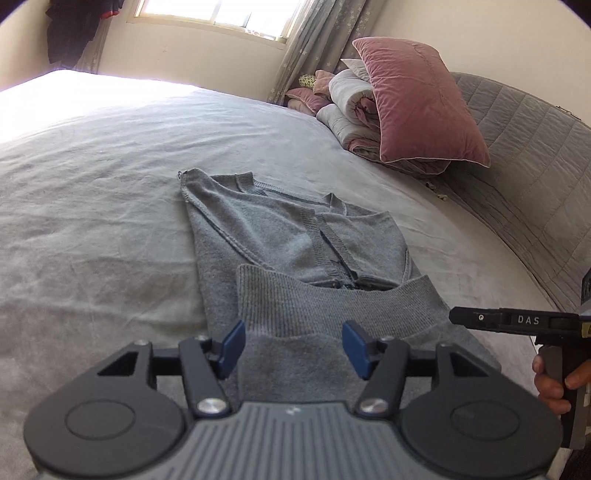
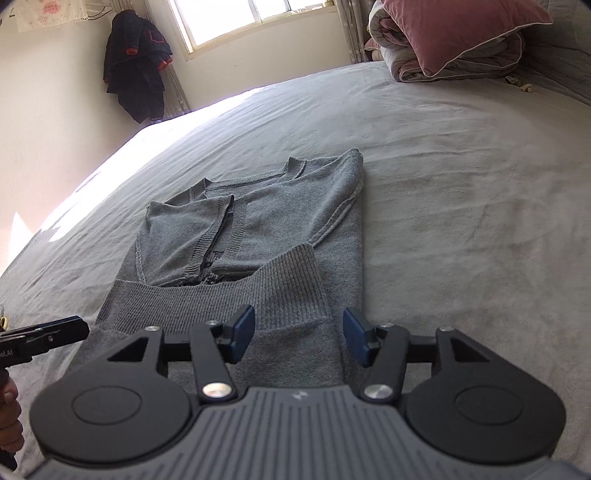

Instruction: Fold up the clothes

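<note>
Grey knit cardigan (image 1: 295,236) lies flat on the bed (image 1: 110,184), center of both views, its sides folded in toward the middle and the ribbed hem (image 1: 332,295) turned up over the lower part. So it's partly folded already, sitting as a narrow rectangle with the neckline pointing toward the window (image 1: 221,14) at the top of the frame.

Left gripper (image 1: 293,343) sits low center in its own view, jaws wide apart, blue pads hanging just above the near end of the cardigan, nothing pinched between them. Right gripper (image 2: 299,339) looks the same in its view: jaws wide, empty, over the near right corner of the knit. Each gripper pokes into the other camera's edge too, and a hand (image 1: 554,380) wraps the right one's handle at lower right of the left view.

Pink pillow (image 1: 417,103) leans on a rolled quilt (image 1: 347,110) at upper right, by the padded headboard (image 1: 517,147). Dark coat (image 2: 136,62) hangs in the upper left of the right view.
</note>
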A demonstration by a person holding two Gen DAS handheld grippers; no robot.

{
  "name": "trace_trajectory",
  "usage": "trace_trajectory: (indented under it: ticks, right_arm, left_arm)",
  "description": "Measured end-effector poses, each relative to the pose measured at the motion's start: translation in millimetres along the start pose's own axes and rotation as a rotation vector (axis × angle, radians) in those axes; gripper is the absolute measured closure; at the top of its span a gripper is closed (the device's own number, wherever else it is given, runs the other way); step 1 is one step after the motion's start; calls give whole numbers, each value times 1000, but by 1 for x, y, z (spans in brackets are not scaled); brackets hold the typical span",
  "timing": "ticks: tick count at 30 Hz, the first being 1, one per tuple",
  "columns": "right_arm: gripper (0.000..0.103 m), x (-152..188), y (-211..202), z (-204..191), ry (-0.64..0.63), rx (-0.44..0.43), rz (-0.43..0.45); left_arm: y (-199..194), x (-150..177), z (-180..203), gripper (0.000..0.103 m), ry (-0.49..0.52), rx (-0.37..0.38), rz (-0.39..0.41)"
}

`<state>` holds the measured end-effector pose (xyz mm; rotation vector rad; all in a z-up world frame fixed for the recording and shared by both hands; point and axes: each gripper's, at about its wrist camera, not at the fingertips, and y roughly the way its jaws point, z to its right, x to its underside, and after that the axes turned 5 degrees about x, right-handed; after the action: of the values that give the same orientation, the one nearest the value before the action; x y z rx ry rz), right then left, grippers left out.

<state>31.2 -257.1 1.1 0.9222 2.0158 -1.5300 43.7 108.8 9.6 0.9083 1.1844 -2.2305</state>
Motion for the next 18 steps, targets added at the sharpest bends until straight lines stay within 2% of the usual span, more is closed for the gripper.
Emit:
trace_trajectory:
  ticks: [3,9,13,18]
  right_arm:
    - [46,3,-8,8,61,-9,-24]
    - [46,13,-26,23,217,-41,-61]
    - [46,28,-42,35,377,-96,-44]
    - [46,49,-47,38,477,-101,-7]
  left_arm:
    - [-8,2,-19,38,-86,14,-41]
    - [-10,9,-49,38,-282,83,-141]
    - [-11,16,-59,38,-396,149,-186]
    - [-7,33,-67,38,-577,226,-217]
